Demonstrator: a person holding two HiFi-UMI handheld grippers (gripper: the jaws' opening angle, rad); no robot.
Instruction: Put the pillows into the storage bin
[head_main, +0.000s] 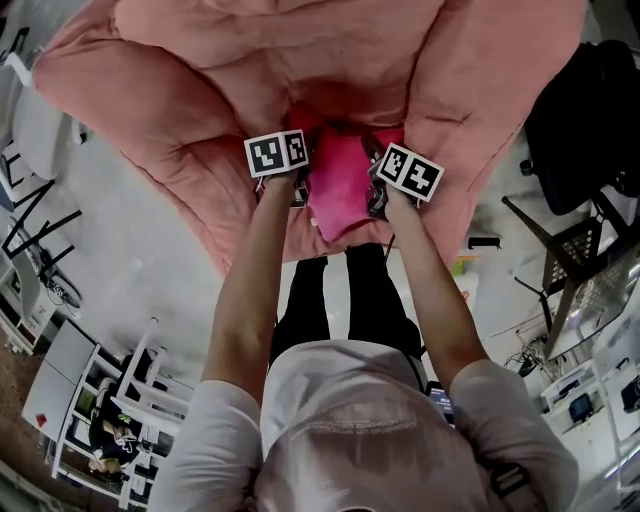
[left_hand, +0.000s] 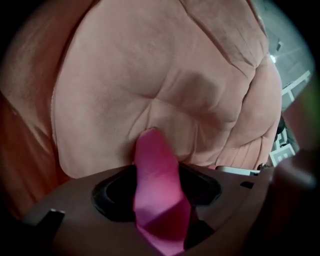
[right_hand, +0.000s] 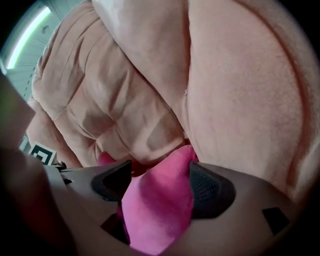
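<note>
Pillow (head_main: 338, 190): one, magenta, against one big salmon cushion (head_main: 190, 120). Left gripper (head_main: 300, 188) and right gripper (head_main: 377, 195): both have jaws apart, with pillow fabric between them.

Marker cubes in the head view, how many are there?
2. The left marker cube sits just left of the bright pink pillow, the right marker cube just right of it. None looks hidden.

— Where are the arms?
— Both stretched forward and down, with the left gripper (head_main: 300, 188) and right gripper (head_main: 377, 200) either side of the pink pillow (head_main: 338, 190).
— Jaws?
— Both spread wide, pillow fabric between them.
</note>
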